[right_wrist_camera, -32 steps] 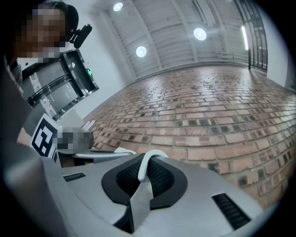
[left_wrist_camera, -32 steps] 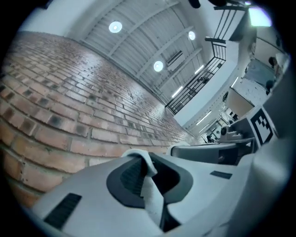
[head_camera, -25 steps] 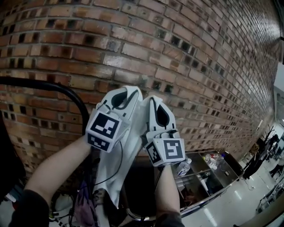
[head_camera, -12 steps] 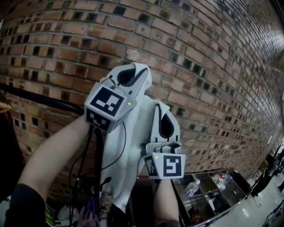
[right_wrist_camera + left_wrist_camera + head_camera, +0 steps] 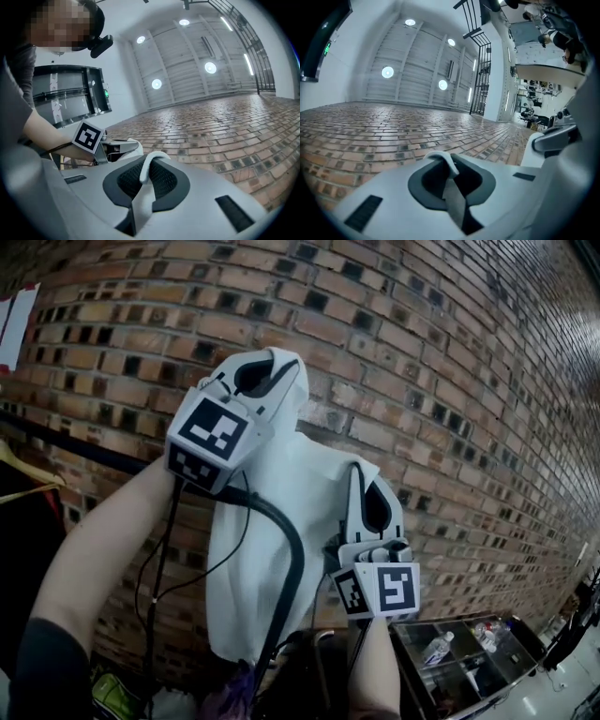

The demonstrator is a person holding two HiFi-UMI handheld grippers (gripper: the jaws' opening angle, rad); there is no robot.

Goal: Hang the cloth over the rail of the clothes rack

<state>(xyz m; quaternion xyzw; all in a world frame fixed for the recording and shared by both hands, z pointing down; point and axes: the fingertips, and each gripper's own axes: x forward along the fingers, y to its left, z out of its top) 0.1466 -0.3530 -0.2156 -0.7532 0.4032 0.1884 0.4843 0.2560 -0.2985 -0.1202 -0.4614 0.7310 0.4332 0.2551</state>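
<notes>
Both pairs of jaws are clamped nearly shut on fabric. The left gripper (image 5: 267, 371) pinches one top corner of the cloth (image 5: 281, 512), and the right gripper (image 5: 370, 498) has the other corner, lower down. There's just one white cloth, hanging between the two. A single black rail (image 5: 289, 563) curves across in front of it, so the cloth's on the far side. Brick wall (image 5: 450, 352) sits close behind.
</notes>
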